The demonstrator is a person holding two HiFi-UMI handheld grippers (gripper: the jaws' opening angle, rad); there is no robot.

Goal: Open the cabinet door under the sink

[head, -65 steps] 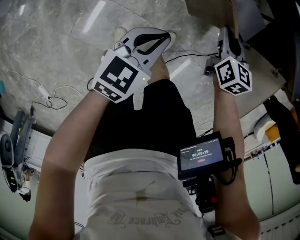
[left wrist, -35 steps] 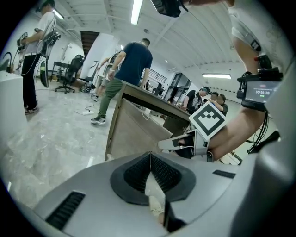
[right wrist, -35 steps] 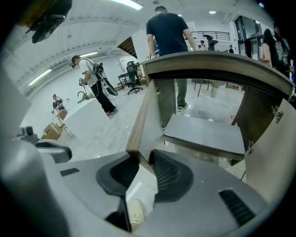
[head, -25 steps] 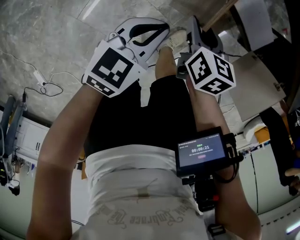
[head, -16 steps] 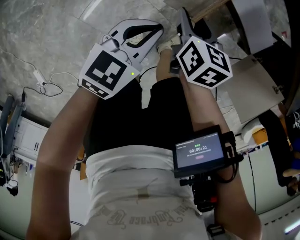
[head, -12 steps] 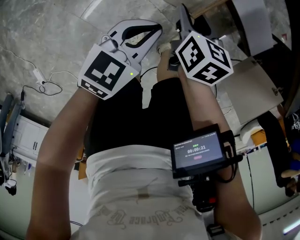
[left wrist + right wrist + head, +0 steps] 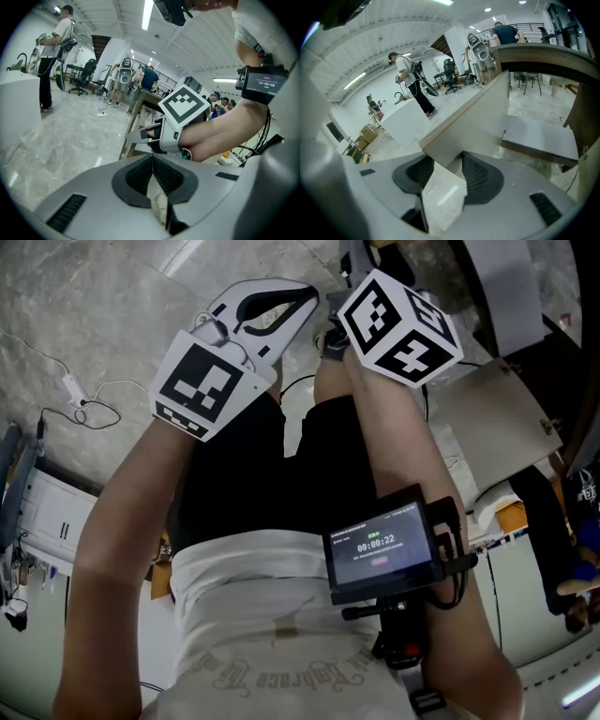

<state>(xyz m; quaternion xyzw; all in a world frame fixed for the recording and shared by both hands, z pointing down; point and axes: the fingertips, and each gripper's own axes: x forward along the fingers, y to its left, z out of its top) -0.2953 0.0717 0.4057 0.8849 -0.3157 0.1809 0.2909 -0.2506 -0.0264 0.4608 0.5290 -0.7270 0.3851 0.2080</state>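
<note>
Seen from the head view, the right gripper [image 7: 447, 160], jaws just spread and empty, has drawn back to 12 o'clock beside the closed, empty left gripper [image 7: 153, 159], leaving the cabinet door [image 7: 492, 418] swung open at 3 o'clock, so the task looks done.

right gripper [image 7: 447, 158] pulled in beside left gripper [image 7: 309, 301], jaws opening.

Pale cabinet door [image 7: 492, 427] wide open

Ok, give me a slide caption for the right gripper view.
Right gripper, jaws just opened wider with nothing between them, facing the open cabinet door.
</note>
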